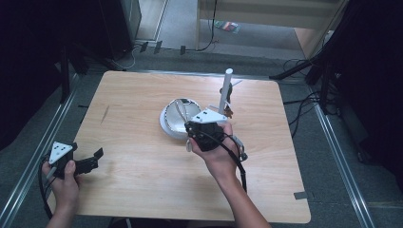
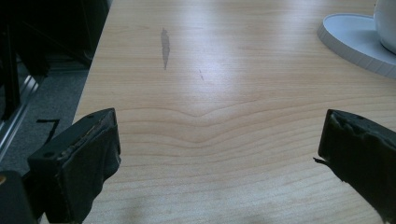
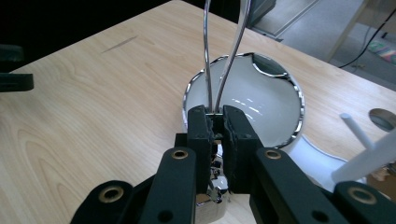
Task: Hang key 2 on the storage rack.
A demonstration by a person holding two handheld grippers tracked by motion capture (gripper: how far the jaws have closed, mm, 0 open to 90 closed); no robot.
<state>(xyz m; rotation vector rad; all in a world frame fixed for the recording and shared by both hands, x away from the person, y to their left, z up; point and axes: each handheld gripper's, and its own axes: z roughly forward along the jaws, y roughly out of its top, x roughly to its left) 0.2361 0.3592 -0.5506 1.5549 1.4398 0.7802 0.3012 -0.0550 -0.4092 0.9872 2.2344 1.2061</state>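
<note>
while the left tool (image 2: 219, 154) gapes, right tool (image 3: 215, 122) clenched on upright metal tongs (image 3: 223, 56) above bowl (image 3: 261, 100)

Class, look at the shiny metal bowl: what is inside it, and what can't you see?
Inside the shiny metal bowl, thin metal wire loops rise from the right gripper, whose jaws are shut on them. The bowl's near bottom is hidden behind the jaws.

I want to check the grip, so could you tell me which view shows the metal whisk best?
The right gripper view: the whisk is close up, its wire loops rising from the shut right gripper over the shiny bowl. In the high view the whisk is small and thin above the bowl. The left gripper view looks across bare table.
</note>
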